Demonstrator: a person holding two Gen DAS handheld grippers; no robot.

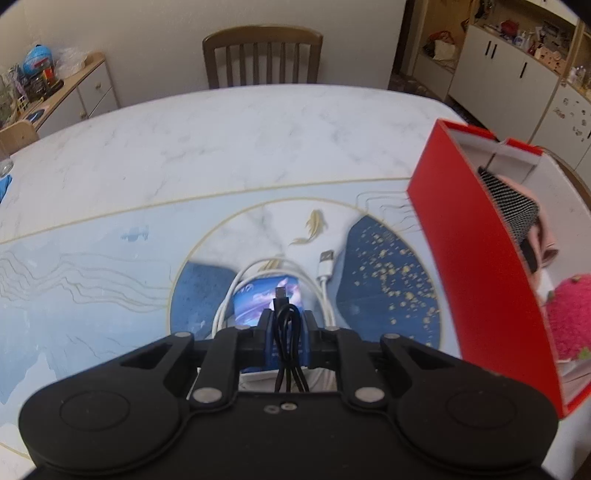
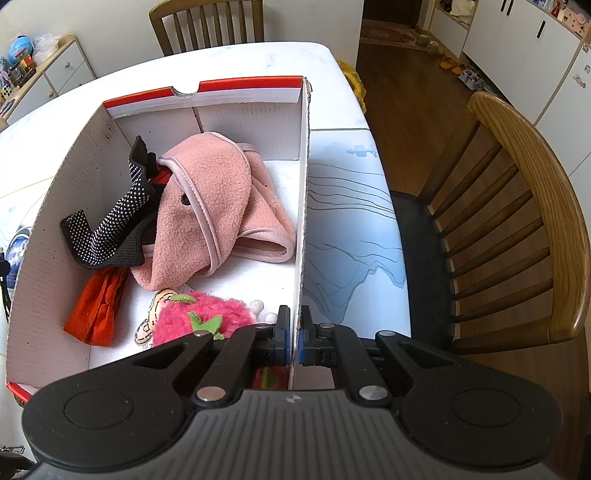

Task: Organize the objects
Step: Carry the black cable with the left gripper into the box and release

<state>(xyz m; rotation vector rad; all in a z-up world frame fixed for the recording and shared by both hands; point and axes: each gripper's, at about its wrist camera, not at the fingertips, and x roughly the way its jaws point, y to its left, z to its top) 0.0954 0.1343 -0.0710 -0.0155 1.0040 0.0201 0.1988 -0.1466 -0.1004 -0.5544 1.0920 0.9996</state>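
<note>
My left tongs (image 1: 286, 328) are clamped on a coiled black cable (image 1: 286, 332), above a white cable (image 1: 325, 280) lying on the surface (image 1: 221, 147). My right tongs (image 2: 294, 332) pinch the right wall of the red box (image 2: 303, 206), which sits by the surface's right edge and holds a pink cloth (image 2: 218, 199).

Two hand-held grippers are at work: the left hand-held gripper (image 1: 286, 332) and the right hand-held gripper (image 2: 294, 341). One red cardboard box (image 2: 236, 85) stands on one marble-patterned desk (image 1: 229, 147). Two cables are in sight, one black cable (image 1: 286, 325) and one white cable (image 1: 325, 273), along with one blue printed card (image 1: 258, 295). Inside the box lie four soft items: one pink fleece garment (image 2: 221, 195), one black dotted fabric piece (image 2: 110, 229), one orange-red cloth (image 2: 98, 310) and one pink fuzzy plush (image 2: 207, 317). Two wooden chairs appear, one at the far end of the desk (image 2: 207, 22) and one at its side (image 2: 517, 206).
</note>
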